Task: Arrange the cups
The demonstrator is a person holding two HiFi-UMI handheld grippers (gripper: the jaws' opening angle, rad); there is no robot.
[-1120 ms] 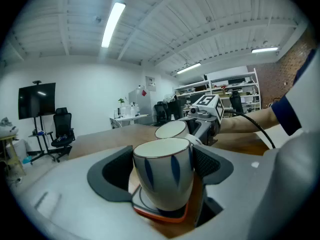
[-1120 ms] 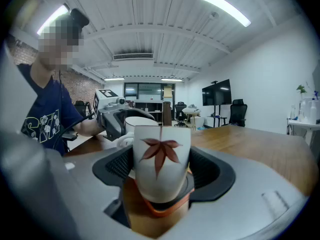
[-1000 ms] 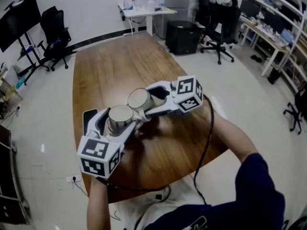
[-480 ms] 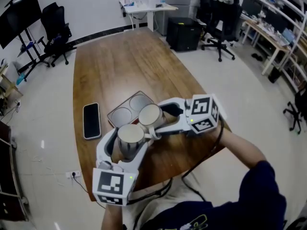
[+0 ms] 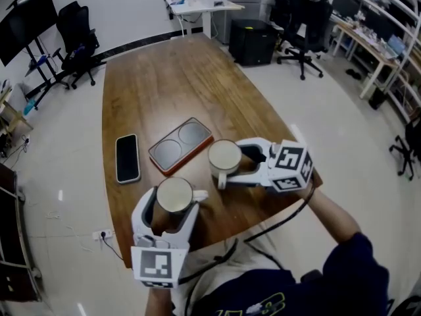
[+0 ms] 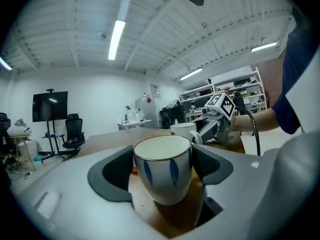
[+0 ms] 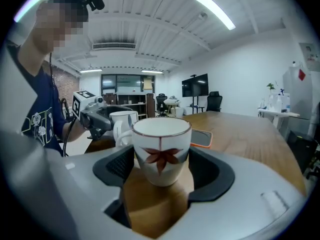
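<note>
My left gripper (image 5: 172, 201) is shut on a white cup with blue leaf marks (image 6: 162, 170), its pads pressed against both sides, over the near edge of the wooden table (image 5: 171, 91). This cup (image 5: 175, 193) shows from above in the head view. To its right, my right gripper (image 5: 227, 163) is shut on a white cup with a red leaf print (image 7: 161, 151), whose cream rim (image 5: 224, 155) faces up. Both cups stand upright, a short way apart. Each gripper view shows the other gripper with its cup, the right gripper (image 6: 218, 115) and the left gripper (image 7: 95, 115).
An orange-edged tray with two round hollows (image 5: 181, 145) lies on the table just beyond the cups. A black phone (image 5: 127, 158) lies to the tray's left. Office chairs (image 5: 77, 43), desks and shelves stand around the room; the table's front edge is right under the grippers.
Both grippers have drawn back toward the near table edge with their cups and moved apart. The tray and phone, partly covered before, now lie in plain sight.
</note>
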